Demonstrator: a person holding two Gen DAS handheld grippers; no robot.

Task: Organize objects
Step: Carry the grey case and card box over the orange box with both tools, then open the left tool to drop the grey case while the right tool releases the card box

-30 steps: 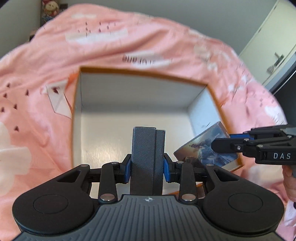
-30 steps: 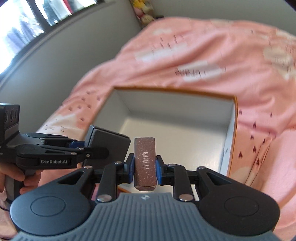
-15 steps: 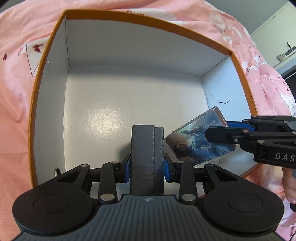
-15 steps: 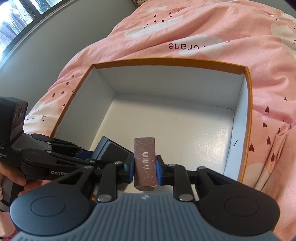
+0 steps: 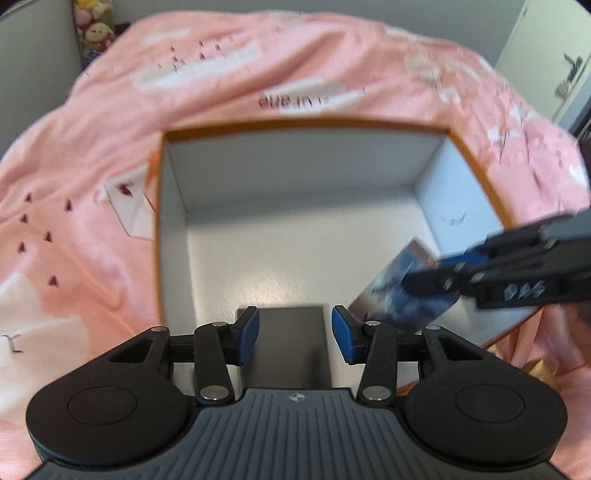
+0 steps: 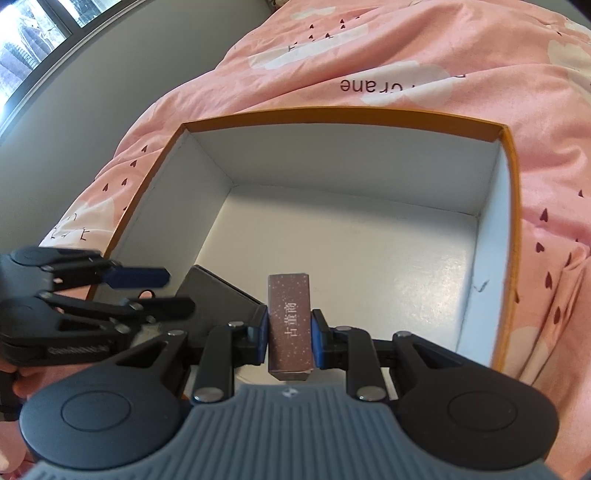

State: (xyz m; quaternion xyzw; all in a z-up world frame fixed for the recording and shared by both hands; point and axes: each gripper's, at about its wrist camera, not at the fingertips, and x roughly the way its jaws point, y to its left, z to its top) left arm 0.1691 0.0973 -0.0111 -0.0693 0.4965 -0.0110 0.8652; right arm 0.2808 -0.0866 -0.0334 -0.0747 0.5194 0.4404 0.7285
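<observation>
A white box with an orange rim point(image 5: 306, 123) point(image 6: 343, 114) sits open on the pink duvet. A dark grey case point(image 5: 291, 343) point(image 6: 218, 299) rests inside it, at the near edge. My left gripper point(image 5: 295, 334) point(image 6: 151, 291) hovers over the case; its jaws are opening and the blue pads point(image 5: 247, 334) stand clear of the case on both sides. My right gripper point(image 6: 290, 332) point(image 5: 436, 273) is shut on a small maroon box with white characters point(image 6: 290, 325), whose picture-printed side point(image 5: 399, 291) shows in the left wrist view. It hangs low over the near right part of the white box.
The pink duvet point(image 6: 461, 44) surrounds the white box on all sides. A pale card point(image 5: 129, 206) lies on the duvet left of the box. Plush toys point(image 5: 94, 26) sit far back, a cabinet door point(image 5: 554, 55) stands at the right, and a window point(image 6: 29, 40) is at the left.
My left gripper let go of the dark grey case, which now rests in the white box, and drew back upward. The right gripper sank toward the box with the maroon box.
</observation>
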